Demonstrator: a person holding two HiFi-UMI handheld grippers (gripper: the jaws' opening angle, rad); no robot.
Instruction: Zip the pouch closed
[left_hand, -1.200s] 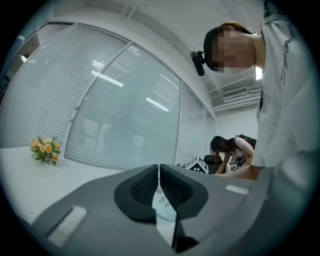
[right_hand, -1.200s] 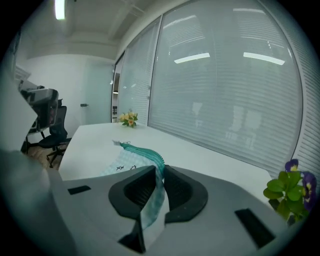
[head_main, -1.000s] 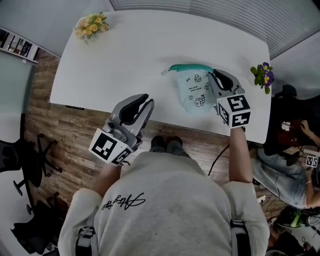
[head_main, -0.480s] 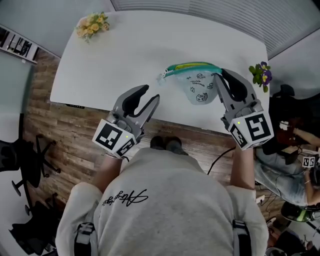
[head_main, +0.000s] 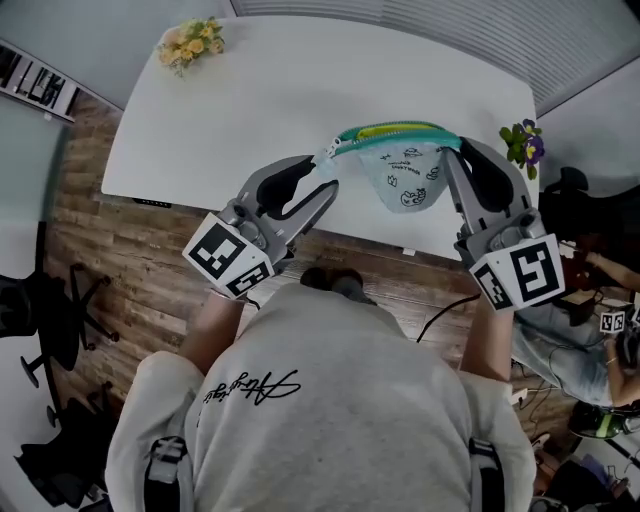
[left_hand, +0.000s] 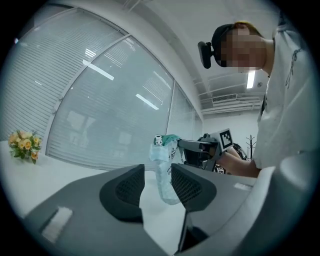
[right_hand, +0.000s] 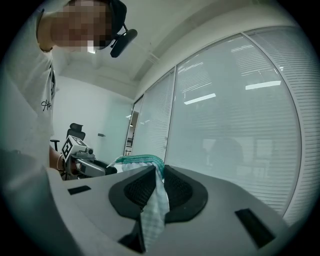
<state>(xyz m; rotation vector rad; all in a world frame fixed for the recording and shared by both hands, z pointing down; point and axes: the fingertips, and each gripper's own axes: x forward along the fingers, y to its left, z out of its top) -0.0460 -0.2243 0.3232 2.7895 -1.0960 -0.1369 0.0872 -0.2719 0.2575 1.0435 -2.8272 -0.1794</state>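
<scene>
Now the pouch (head_main: 402, 168) hangs upper right of centre over the counter (head_main: 300, 90), zipper edge (head_main: 395, 130) running left to right, its right end pinched by the right hand-held gripper (head_main: 452, 150); the left hand-held gripper (head_main: 322, 178), jaws just opened wide, grips nothing.

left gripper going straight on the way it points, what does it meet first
The pouch: its near end hangs just ahead of the left gripper, whose jaws have just been opening. Nothing seems to be between them yet, though depth is unclear.

The right tool (right_hand: 157, 174) clamps the pouch (right_hand: 154, 216), whose green zipper (right_hand: 138, 160) runs toward the left tool (right_hand: 86, 164).
</scene>
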